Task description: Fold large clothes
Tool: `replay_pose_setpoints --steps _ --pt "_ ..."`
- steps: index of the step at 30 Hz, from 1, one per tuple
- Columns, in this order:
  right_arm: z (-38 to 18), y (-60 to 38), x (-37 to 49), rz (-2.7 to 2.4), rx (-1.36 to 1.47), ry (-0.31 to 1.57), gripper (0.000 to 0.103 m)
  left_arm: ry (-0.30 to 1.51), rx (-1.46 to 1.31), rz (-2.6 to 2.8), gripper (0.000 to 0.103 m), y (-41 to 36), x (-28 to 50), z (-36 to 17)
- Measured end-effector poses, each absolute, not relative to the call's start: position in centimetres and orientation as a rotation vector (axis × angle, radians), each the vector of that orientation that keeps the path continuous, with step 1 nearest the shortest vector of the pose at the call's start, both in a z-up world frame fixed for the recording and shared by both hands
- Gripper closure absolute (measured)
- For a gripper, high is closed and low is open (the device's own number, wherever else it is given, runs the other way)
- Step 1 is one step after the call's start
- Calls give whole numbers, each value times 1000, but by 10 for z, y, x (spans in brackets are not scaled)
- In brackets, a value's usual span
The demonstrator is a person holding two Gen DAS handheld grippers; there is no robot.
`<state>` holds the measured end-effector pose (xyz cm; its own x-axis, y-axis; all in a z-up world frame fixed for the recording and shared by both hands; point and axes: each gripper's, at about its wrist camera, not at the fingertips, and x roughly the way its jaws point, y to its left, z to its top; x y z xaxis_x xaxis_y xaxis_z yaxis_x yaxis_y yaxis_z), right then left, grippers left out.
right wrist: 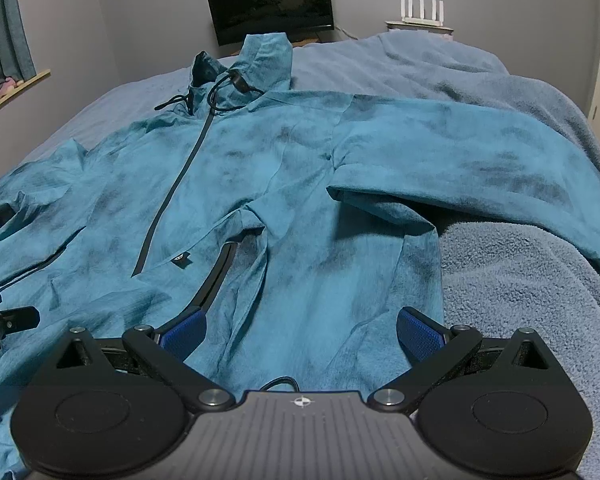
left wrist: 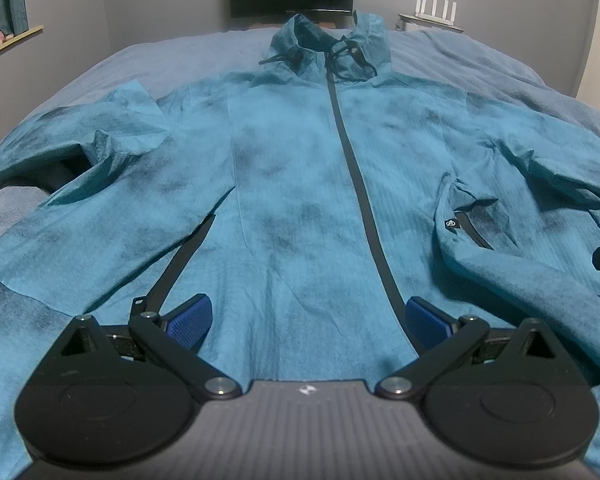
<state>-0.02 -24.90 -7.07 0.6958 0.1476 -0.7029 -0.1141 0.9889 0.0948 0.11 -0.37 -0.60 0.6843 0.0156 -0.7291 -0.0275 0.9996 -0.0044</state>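
With each tool spread apart over the hem of the teal jacket (left wrist: 300, 184) on the bed (right wrist: 520, 280), the left tool (left wrist: 307, 320) and right tool (right wrist: 300, 334) should pinch the hem corners evenly; lift together.

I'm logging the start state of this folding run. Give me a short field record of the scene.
garment: teal hooded jacket, spread front-up, zipped
surface: blue blanket on a bed
sleeves: both spread outward, creased
hood: bunched at the far end, drawcords loose
left gripper: open, over the hem near the zipper
right gripper: open, over the hem by the pocket zip
background: monitor, router
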Motion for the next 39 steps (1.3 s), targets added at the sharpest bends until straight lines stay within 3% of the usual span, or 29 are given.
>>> replay_pose_setpoints --steps 39 --pt "-73 -250 2 147 51 795 0 823 -16 24 0 -4 1 -8"
